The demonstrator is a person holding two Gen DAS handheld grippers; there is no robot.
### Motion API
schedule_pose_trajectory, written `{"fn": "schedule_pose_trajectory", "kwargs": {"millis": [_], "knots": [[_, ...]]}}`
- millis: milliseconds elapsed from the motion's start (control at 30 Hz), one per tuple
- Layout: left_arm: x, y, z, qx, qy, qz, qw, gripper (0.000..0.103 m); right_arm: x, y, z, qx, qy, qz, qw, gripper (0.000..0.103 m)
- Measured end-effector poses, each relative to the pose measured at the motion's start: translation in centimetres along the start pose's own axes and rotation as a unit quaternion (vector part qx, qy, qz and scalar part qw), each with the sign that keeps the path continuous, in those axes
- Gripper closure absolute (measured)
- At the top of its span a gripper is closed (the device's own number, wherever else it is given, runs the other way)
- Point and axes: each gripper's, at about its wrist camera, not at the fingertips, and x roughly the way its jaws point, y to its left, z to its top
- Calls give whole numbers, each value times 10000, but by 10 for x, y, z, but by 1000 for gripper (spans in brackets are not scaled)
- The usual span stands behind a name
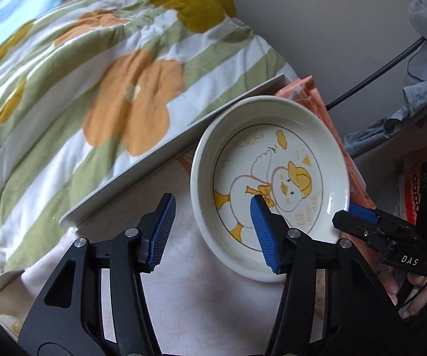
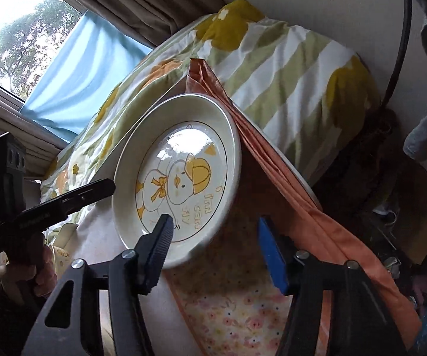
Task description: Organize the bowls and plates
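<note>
A white deep plate with a yellow duck drawing [image 1: 269, 184] lies on the cloth-covered table; it also shows in the right wrist view [image 2: 181, 178]. My left gripper [image 1: 210, 231] is open, its right finger over the plate's near rim, its left finger off the plate. My right gripper [image 2: 216, 246] is open, its left finger over the plate's near edge, its right finger beside the plate. In the left wrist view the right gripper's fingertips [image 1: 358, 210] reach the plate's right rim.
A white table edge [image 1: 160, 148] borders a bed with a flowered quilt [image 1: 95, 89]. An orange tablecloth [image 2: 272, 160] hangs over the table's far side. Clothes [image 1: 421, 89] hang at the right. A window and blue curtain [image 2: 74, 74] are behind the bed.
</note>
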Motion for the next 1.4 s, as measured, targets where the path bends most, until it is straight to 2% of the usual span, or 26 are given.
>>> {"fn": "schedule_pose_trajectory", "kwargs": {"millis": [33,100,133,300,433,733,967,1233,1400], "knots": [[6,1,2,5,50,-18,10000,55,3,0,2,-24,-27,18,10000,57],[14,1,8,31,113,-47,9999,69,5,0,6,-100,-108,-15,9999,61],[18,0,10,45,155,-39,9999,71,6,0,7,-118,-141,-30,9998,67],[25,1,19,87,218,2,9997,84,12,-2,15,-32,-165,-171,9997,77],[24,2,19,116,183,78,9997,88,15,-3,18,-32,-161,-342,9993,90],[18,-1,19,122,142,286,9994,88,17,2,23,-317,-8,-449,9985,91],[-8,-10,16,132,-70,494,9987,88,5,12,27,-540,9,-409,9977,91],[-76,-27,-3,-63,-515,719,9961,88,-37,38,27,-952,-160,-239,9950,91],[-137,-41,-32,-229,-863,961,9914,89,-77,65,13,-1260,-168,-20,9919,91]]}}
